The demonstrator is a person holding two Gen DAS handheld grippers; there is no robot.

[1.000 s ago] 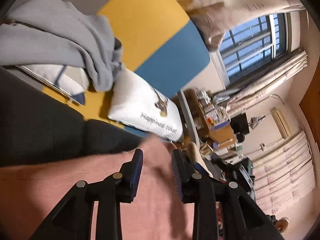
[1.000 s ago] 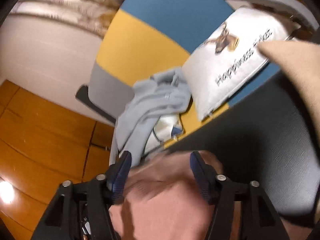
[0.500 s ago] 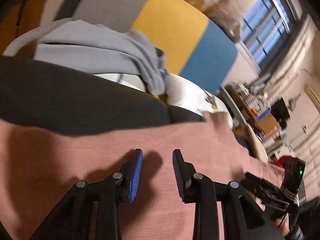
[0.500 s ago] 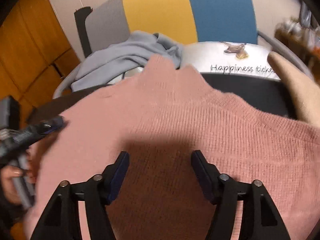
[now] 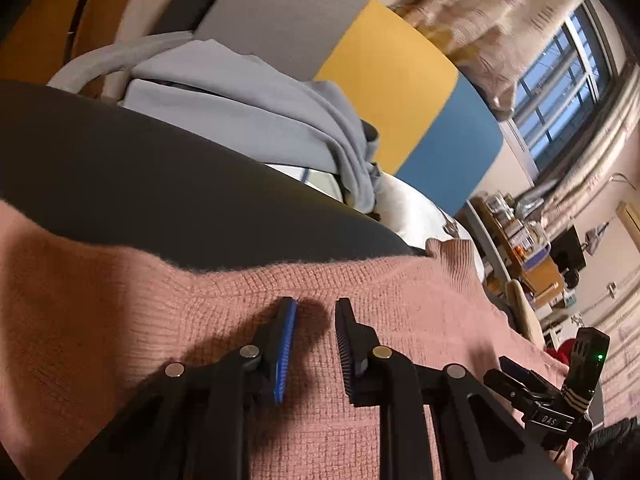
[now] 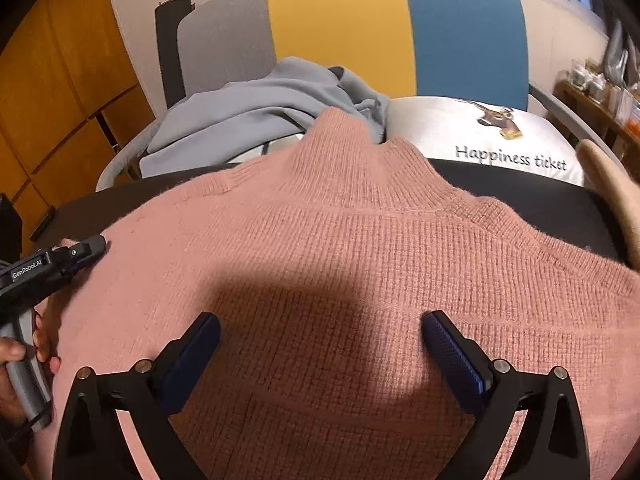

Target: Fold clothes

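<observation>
Two grippers hang over one pink sweater [image 6: 360, 248], which lies spread flat on a dark surface [image 5: 120, 176] with its collar pointing away from both tools. The right gripper [image 6: 320, 344] sits above the middle of the sweater's chest, its fingers spread wide with nothing between them; the knit fills the space below and ahead of it. The left gripper [image 5: 312, 340] is over the sweater's shoulder area, close to the edge where the knit meets the dark surface just ahead of its tips. Its blue pads [image 5: 285, 344] stand a narrow gap apart and grip nothing; whether they touch the fabric I cannot tell. From the right tool, the left gripper shows at the far left edge, held by a hand [image 6: 16, 364]. Beyond the collar lies a crumpled grey garment [image 6: 256, 116], and to its right a white pillow [image 6: 480, 136] printed with a deer and "Happiness ticket". Behind these stands a chair back [image 6: 340, 28] in grey, yellow and blue.
</observation>
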